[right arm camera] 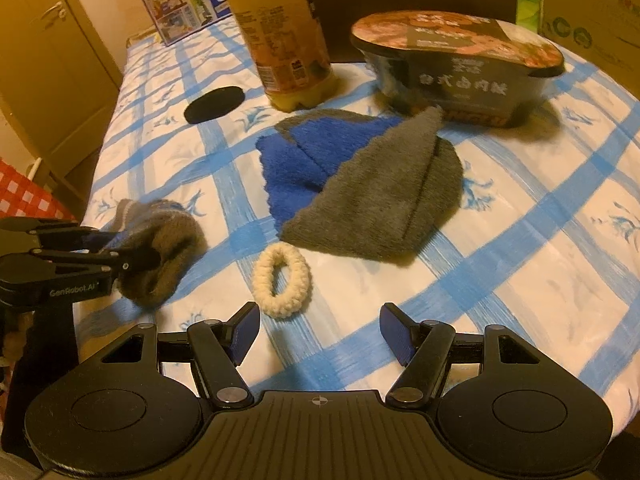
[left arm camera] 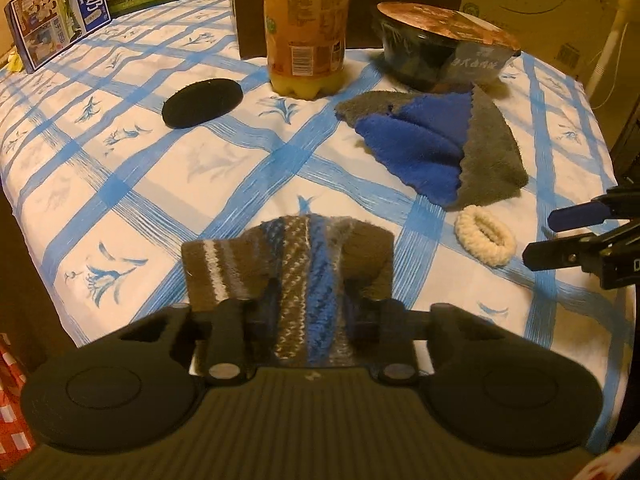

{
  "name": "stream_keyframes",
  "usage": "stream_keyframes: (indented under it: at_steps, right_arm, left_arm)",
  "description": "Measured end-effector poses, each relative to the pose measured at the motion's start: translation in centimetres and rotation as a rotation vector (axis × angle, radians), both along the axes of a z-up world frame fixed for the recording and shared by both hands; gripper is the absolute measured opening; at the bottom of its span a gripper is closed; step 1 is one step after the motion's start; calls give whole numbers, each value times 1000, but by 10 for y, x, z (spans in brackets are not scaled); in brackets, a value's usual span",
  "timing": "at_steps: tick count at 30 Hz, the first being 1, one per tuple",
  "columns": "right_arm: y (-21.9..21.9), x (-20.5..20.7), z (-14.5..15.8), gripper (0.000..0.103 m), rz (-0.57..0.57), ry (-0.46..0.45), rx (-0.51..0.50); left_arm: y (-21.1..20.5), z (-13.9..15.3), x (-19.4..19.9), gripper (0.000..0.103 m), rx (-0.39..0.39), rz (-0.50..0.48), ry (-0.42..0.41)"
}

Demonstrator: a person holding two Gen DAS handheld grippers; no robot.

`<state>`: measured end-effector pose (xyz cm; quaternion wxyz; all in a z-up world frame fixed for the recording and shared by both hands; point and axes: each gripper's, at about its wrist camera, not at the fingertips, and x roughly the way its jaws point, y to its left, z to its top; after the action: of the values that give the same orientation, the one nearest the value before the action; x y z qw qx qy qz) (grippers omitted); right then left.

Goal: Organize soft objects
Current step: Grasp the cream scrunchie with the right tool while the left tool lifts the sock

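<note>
A striped knit sock (left arm camera: 296, 264) in brown, white and blue is bunched between the fingers of my left gripper (left arm camera: 308, 300), which is shut on it just above the checked cloth. The right wrist view shows the same sock (right arm camera: 168, 248) in the left gripper (right arm camera: 132, 256) at the left edge. A cream knitted hair ring (right arm camera: 300, 280) lies flat just ahead of my right gripper (right arm camera: 320, 320), which is open with nothing between its blue pads. The hair ring (left arm camera: 472, 240) sits beside the right gripper (left arm camera: 560, 236). A folded blue and grey towel (right arm camera: 360, 184) lies beyond it.
A black round pad (left arm camera: 202, 103) lies at the far left. An orange drink bottle (left arm camera: 306, 28) and a black instant-noodle bowl (left arm camera: 440, 52) stand behind the towel (left arm camera: 432, 144). A milk carton box (left arm camera: 60, 16) and dark boxes line the back. The blue-checked tablecloth (right arm camera: 520, 240) drops off at the right.
</note>
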<state>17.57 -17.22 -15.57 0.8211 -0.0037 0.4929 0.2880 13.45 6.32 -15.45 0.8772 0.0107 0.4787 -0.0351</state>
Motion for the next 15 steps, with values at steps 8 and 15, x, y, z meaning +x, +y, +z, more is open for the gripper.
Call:
stream_keyframes:
  at_steps: [8,15]
  right_arm:
    - [19,3,-2,67,48,-33,-5]
    - [39,4,-11,43,103,-50,-47]
  left_arm:
    - [1,5,2,22,5,13,14]
    - [2,7,4,22,-3,27,31]
